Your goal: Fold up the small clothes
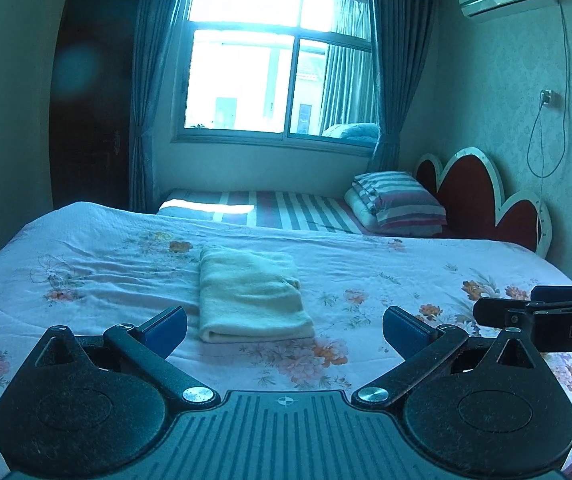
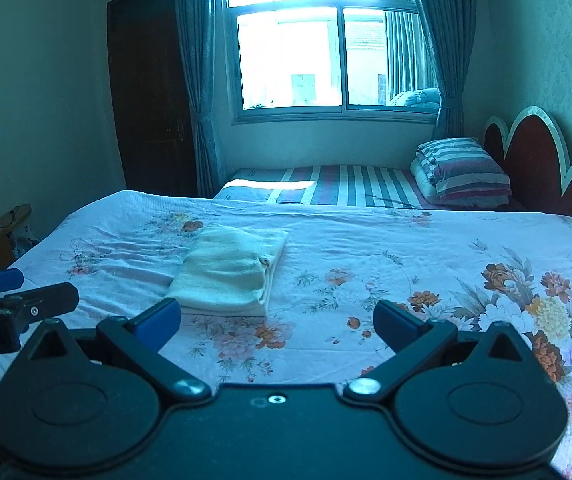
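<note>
A small white garment (image 1: pixel 252 294) lies folded into a neat rectangle on the floral bedsheet (image 1: pixel 106 256); it also shows in the right wrist view (image 2: pixel 228 270). My left gripper (image 1: pixel 284 330) is open and empty, held just short of the garment's near edge. My right gripper (image 2: pixel 277 322) is open and empty, a little to the right of the garment and nearer than it. Each gripper shows at the edge of the other's view: the right one (image 1: pixel 541 316), the left one (image 2: pixel 10 300).
The floral bed (image 2: pixel 445 280) spreads wide to the right. Behind it is a striped bed (image 2: pixel 345 188) with a folded striped quilt (image 2: pixel 461 172) and a red headboard (image 2: pixel 541 156). A window with curtains (image 2: pixel 325 48) and a dark door (image 2: pixel 146 88) are at the back.
</note>
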